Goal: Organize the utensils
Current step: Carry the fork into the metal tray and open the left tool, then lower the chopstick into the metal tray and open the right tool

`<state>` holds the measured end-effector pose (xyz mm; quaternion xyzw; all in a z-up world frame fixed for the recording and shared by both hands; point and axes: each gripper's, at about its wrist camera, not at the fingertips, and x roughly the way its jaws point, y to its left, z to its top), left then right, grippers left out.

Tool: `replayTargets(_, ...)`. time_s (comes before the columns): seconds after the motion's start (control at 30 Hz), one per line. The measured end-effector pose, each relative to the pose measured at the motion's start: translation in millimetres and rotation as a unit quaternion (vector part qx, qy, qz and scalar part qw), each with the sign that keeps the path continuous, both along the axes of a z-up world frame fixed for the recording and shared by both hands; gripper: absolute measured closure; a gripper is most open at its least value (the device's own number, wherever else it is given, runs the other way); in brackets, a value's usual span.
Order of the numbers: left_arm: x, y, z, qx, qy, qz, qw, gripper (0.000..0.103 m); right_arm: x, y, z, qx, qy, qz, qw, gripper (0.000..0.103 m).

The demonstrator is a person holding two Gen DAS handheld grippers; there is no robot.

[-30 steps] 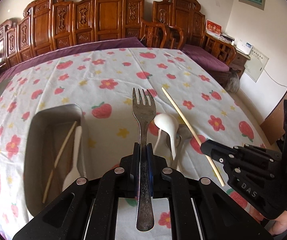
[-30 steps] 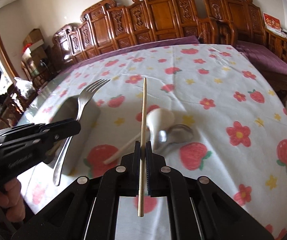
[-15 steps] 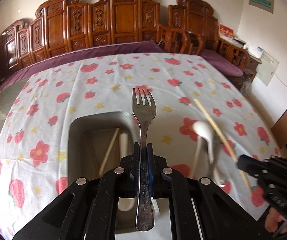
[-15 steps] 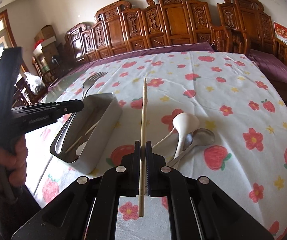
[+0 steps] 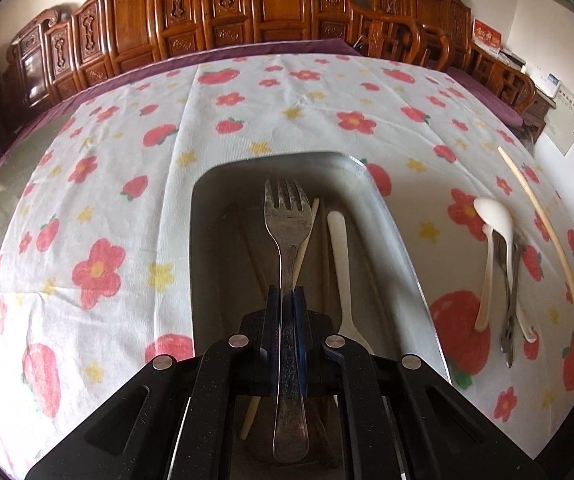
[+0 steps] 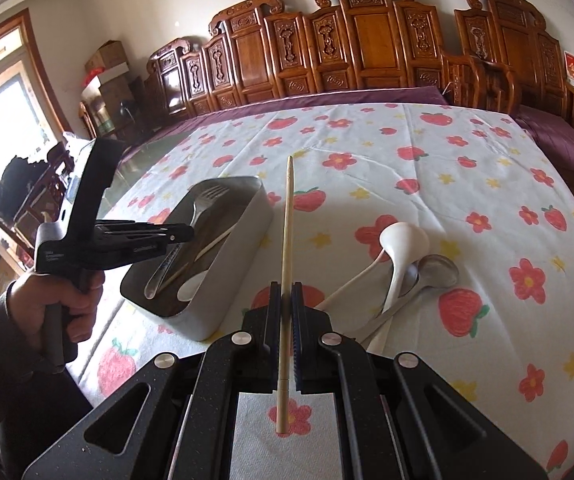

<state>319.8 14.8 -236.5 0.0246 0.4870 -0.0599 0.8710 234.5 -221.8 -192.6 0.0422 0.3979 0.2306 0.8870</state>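
Note:
My left gripper (image 5: 287, 300) is shut on a metal fork (image 5: 287, 216) and holds it over the metal tray (image 5: 391, 216), tines pointing to the far end. The tray holds a wooden chopstick (image 5: 305, 240) and a white plastic spoon (image 5: 341, 264). In the right wrist view the left gripper (image 6: 175, 234) hangs over the tray (image 6: 243, 240). My right gripper (image 6: 285, 296) is shut on a wooden chopstick (image 6: 286, 232), held above the cloth right of the tray. A white spoon (image 6: 401, 240) and a metal spoon (image 6: 437, 270) lie on the cloth.
The table has a white cloth with strawberries and flowers (image 5: 127, 140). Carved wooden chairs (image 6: 367, 40) line the far side. White and metal spoons (image 5: 499, 248) lie right of the tray in the left wrist view, with the held chopstick (image 5: 543, 216) beyond them.
My left gripper has moved left with the fork, from above the spoons to over the tray, and come lower. My right gripper has lifted back a little with its chopstick.

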Motion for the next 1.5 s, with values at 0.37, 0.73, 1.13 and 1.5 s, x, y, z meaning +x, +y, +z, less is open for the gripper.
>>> replayTargets(0.37,2.1,0.5,-2.2,-0.007,0.001,-0.012,0.9999,0.096,-0.4,11.7,2.7,-0.016,-0.005,0.011,1.000,0.097)
replayTargets(0.73,-16.8,29.0,42.4,-0.020,-0.076,0.007,0.9969,0.096,15.2,60.2,9.5,-0.021,-0.001,0.053,0.998,0.097)
replayTargets(1.13,-21.7,68.5,52.1,-0.016,-0.100,0.033,0.9943,0.096,41.7,128.1,-6.7,-0.019,0.041,0.080,0.996,0.097)
replayTargets(1.5,-23.5,93.0,59.9,-0.036,-0.109,0.051,0.9921,0.096,64.5,166.6,-29.2,-0.055,0.074,0.070,0.993,0.097)
